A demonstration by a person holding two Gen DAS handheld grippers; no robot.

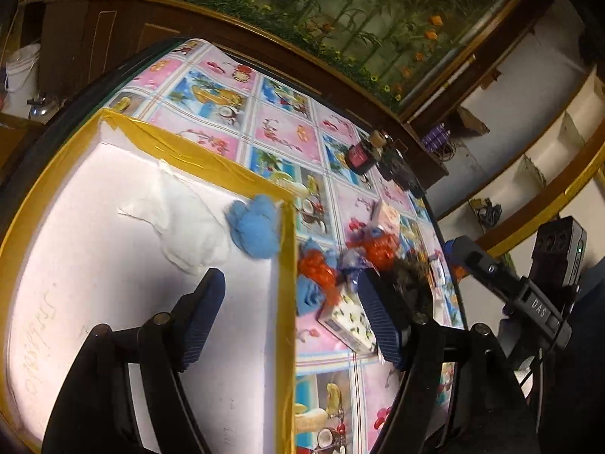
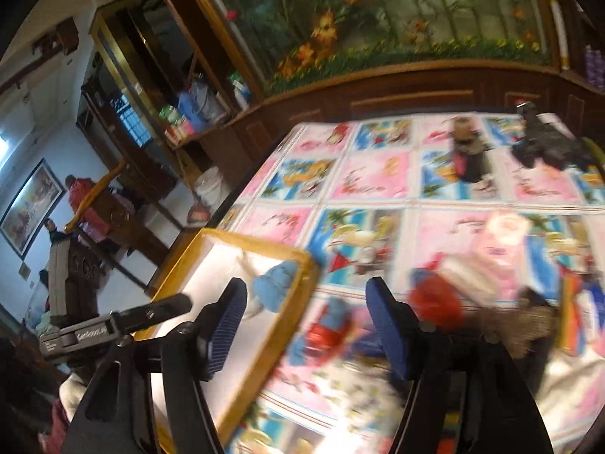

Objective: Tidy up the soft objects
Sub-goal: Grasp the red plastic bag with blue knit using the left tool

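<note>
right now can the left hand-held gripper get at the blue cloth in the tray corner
Probably yes. The left hand-held gripper is open and empty, angled down over the white tray, and the blue cloth lies just ahead of its fingers with nothing between. Only the yellow-taped tray edge beside it crowds one finger.

Glossy plastic tablecloth [image 1: 287, 132], fuzzy blue cloth [image 1: 257, 230] w/ ribbed fingers [image 1: 378, 317].

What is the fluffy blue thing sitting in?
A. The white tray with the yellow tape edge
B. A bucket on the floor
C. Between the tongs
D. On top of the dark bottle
A: the fluffy blue thing lies in a corner of the white tray, up against its yellow taped edge and beside a white cloth, while the left tongs stand open and hold nothing.
</note>
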